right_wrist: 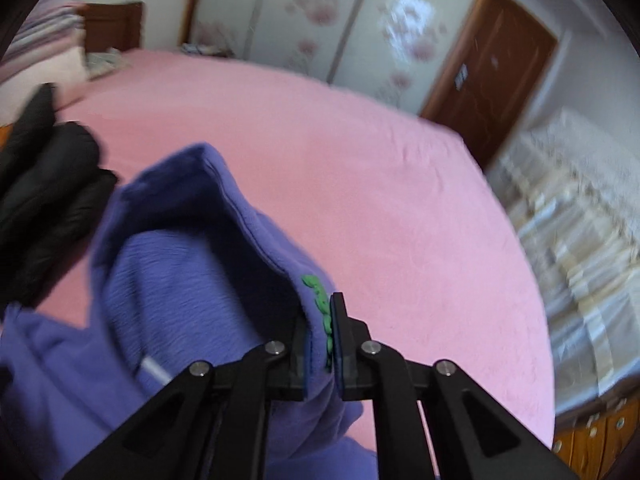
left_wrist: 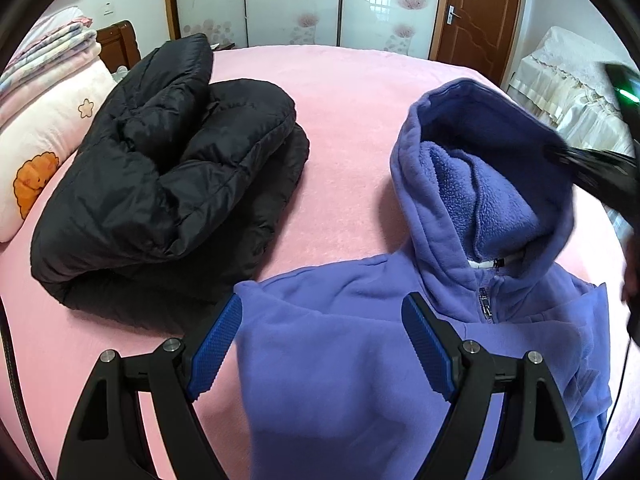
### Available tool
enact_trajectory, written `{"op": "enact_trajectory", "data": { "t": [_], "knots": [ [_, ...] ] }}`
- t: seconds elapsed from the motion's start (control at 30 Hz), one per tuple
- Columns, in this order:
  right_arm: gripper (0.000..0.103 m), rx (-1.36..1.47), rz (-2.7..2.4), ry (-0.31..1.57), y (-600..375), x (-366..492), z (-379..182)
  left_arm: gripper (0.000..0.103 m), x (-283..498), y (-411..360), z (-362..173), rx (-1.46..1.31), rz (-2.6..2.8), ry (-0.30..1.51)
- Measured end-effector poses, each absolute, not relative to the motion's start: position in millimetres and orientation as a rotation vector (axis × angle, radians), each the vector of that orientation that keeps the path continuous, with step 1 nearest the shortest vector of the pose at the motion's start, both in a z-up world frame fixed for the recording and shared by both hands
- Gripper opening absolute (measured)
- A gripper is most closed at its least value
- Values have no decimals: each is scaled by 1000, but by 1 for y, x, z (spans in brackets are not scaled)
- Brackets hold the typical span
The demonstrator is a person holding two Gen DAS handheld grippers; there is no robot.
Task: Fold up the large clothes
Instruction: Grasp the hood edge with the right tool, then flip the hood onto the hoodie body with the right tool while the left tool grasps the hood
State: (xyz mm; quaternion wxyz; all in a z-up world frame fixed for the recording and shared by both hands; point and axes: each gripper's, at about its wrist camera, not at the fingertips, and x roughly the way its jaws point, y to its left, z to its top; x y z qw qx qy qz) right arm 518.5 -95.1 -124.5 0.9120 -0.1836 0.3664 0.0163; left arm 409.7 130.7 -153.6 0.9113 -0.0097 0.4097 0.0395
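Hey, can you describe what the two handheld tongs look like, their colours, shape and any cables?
Both tongs are matte black with triangular cut-out arms joined by silver round bolts. The left tongs carry ribbed blue pads on their fingers, and a braided dark cable runs along the left edge of their view. The right tongs share the same black build and silver bolts, with thin blue pad edges just visible.

Two wrist fisheyes, both angled down over the bed (left_wrist: 352,92)

The left looks along its fingers from just above the hoodie (left_wrist: 340,344), facing the wardrobe (left_wrist: 304,0) and door (left_wrist: 476,12). The right sits close against the hood (right_wrist: 192,240), tilted and blurred. Shared — bed, hoodie, black jacket (left_wrist: 160,184), wardrobe, door.
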Motion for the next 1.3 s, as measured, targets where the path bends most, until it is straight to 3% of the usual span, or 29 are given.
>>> {"op": "enact_trajectory", "data": {
  "t": [0.13, 0.23, 0.37, 0.67, 0.83, 0.97, 1.03, 1.17, 1.3],
  "knots": [
    [9, -510, 83, 562, -75, 423, -118, 81, 390, 138, -153, -40, 82, 837],
    [11, -612, 118, 504, -62, 346, -145, 81, 368, 145, -161, -57, 77, 865],
    [29, -707, 109, 625, -63, 280, -204, 81, 341, 152, -174, -42, 61, 929],
    [31, -12, 243, 940, -117, 227, -208, 81, 291, 144, -134, 14, -180, 923],
    [32, 362, 395, 1025, -127, 236, -200, 81, 294, 137, -119, -177, -412, 996],
    [52, 510, 437, 1015, -130, 250, -180, 81, 309, 142, -116, -376, -443, 1031],
    [57, 577, 422, 1006, -138, 258, -170, 81, 318, 145, -117, -434, -419, 1050],
    [80, 708, 376, 983, -158, 271, -148, 81, 337, 150, -114, -495, -373, 1044],
    [80, 683, 320, 984, -167, 276, -133, 81, 360, 149, -112, -570, -356, 1059]
  ]
}}
